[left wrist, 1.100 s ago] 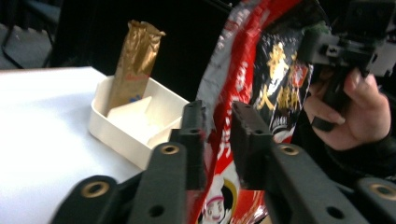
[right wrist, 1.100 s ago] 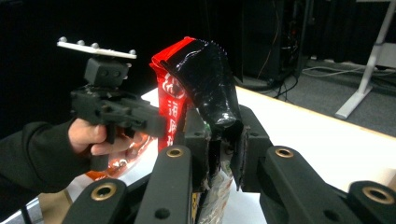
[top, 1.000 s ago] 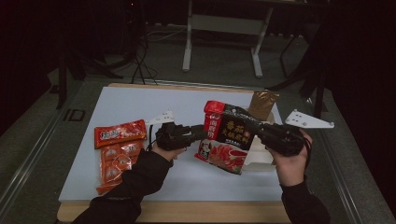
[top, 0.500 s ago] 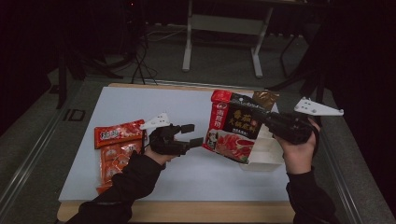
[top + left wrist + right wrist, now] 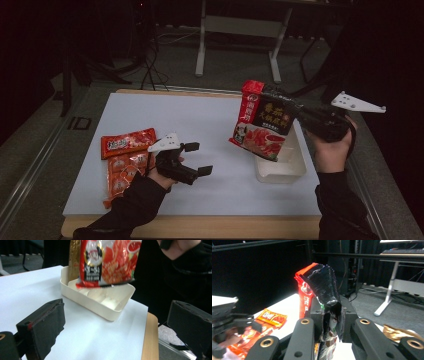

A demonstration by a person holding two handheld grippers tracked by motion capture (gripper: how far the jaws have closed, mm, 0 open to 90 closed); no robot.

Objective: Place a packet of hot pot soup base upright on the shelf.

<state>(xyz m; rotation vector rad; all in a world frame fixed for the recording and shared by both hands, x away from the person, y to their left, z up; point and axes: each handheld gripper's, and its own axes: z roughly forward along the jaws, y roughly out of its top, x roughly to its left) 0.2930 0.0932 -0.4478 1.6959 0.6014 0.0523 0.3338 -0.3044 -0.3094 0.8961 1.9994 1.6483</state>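
One red packet [image 5: 263,121], upright, hanging lengthwise

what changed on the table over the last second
The left hand-held gripper let go of the red-and-black snack bag; its jaws have just been opening, nothing between them, and it drew back left toward the orange packets. The right hand-held gripper, shut on the bag, lifted it up over the white tray. The tray, the orange packets and the table stayed put.

Red-black packet [image 5: 264,121] (crumpled) above tray [image 5: 280,172]
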